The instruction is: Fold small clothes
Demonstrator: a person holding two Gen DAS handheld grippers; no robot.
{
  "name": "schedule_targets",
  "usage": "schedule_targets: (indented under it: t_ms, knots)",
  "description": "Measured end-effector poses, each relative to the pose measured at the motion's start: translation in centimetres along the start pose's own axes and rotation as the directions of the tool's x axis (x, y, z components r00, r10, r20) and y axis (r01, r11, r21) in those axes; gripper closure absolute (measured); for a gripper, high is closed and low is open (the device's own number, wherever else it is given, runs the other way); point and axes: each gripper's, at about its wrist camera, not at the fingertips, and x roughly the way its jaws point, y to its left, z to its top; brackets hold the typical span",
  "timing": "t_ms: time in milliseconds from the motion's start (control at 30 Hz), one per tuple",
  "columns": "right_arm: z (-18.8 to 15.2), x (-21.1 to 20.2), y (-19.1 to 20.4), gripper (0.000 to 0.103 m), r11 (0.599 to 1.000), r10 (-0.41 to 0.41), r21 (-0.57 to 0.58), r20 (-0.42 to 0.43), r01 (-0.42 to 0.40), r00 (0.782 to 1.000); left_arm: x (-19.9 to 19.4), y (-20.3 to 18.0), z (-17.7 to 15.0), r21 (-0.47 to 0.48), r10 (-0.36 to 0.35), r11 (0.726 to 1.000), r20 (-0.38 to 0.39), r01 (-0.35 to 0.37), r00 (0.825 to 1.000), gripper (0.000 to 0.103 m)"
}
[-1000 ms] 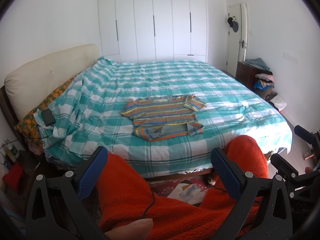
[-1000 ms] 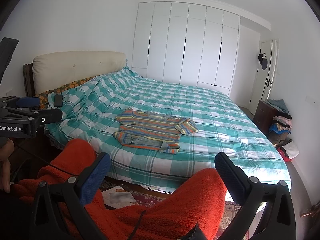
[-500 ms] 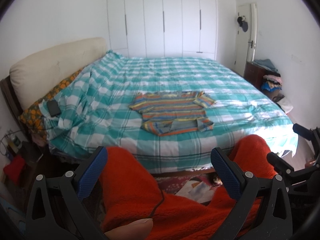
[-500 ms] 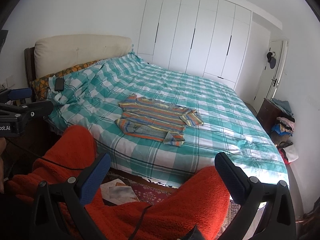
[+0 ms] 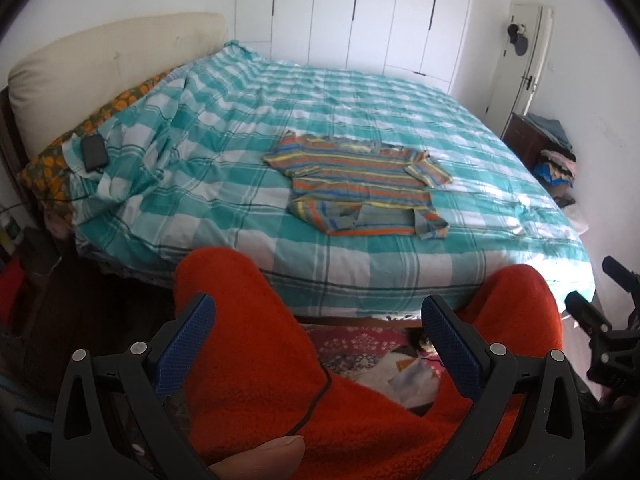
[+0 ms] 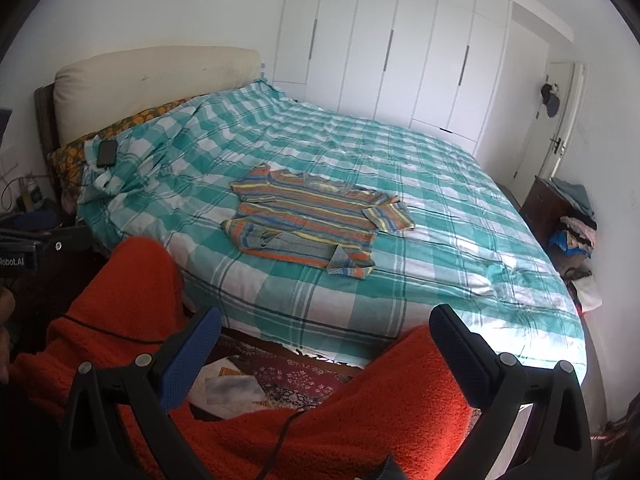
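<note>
I see 1 striped shirt [image 5: 360, 188] lying flat on the checked bed [image 5: 360, 272], and 1 phone [image 5: 94, 153] near the headboard. My 2 claws, left gripper [image 5: 318, 338] and right gripper [image 6: 324, 342], are spread wide, holding nothing. The bed looks nearer than 1 second ago.

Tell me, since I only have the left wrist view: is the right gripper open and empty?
Observer: Yes. The right wrist view shows the right gripper with its jaws wide apart and nothing between them, well short of the striped shirt that lies flat on the bed.
Operator: And the left gripper from outside, any marking on it?
Observer: The left gripper shows side-on at the right view's left edge, and white lettering on its body ends in "Robot.AI".
</note>
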Motion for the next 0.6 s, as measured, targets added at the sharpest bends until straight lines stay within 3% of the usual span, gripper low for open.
schedule_targets:
  t_ms: [200, 600]
  knots:
    - [1.8, 3.5, -1.8, 0.000, 0.997, 0.000, 0.081, -0.037, 0.003, 0.999, 3.6, -0.2, 2.6, 0.007, 0.016, 1.000, -0.064, -0.015, 0.998, 0.000]
    - [3.7, 13.1, -2.6, 0.000, 0.997, 0.026, 0.080, -0.199, -0.010, 0.980, 13.2, -1.9, 7.4, 0.060, 0.046, 0.998, -0.181, -0.036, 0.982, 0.000]
